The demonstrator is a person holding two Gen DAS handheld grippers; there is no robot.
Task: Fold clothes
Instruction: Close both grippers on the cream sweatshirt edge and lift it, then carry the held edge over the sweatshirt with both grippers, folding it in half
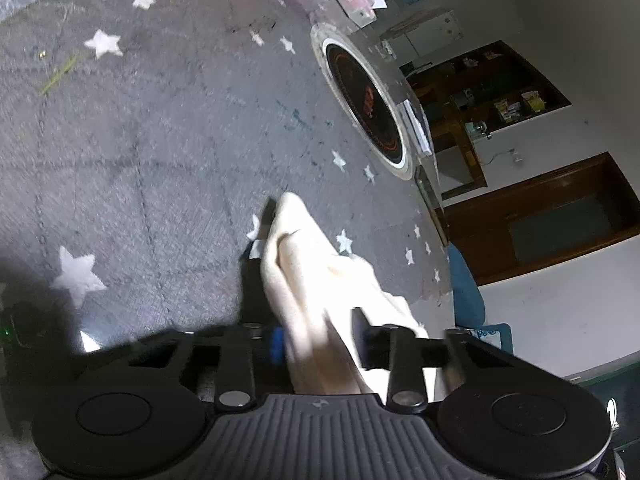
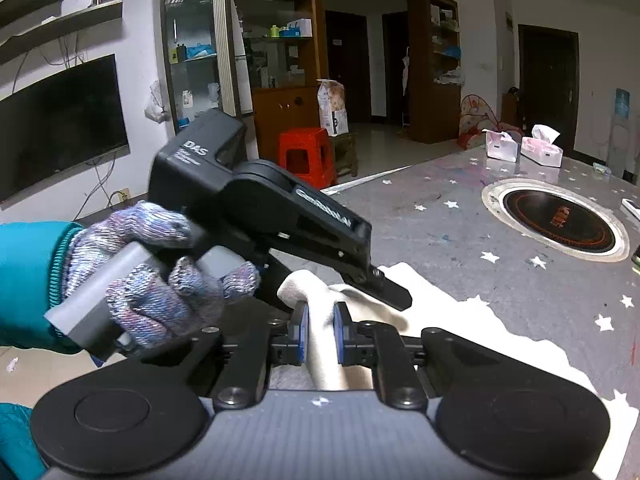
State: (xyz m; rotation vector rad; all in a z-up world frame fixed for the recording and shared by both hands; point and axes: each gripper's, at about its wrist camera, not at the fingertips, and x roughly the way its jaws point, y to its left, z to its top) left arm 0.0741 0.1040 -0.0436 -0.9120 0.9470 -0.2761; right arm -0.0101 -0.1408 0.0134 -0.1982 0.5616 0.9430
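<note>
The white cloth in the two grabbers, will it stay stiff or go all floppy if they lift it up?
Probably floppy: the white cloth bunches into soft folds where the right gripper pinches it. It likely sags between grips, since the left gripper holds another crumpled bit. It looks thin, so probably light, and it shouldn't slide much on the table cover.

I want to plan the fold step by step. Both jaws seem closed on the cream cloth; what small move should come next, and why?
Probably lift both grippers a little together. The right gripper and the left gripper each pinch the cream cloth, while most of it lies flat on the starred table cover; raising that edge would free it for folding over.
</note>
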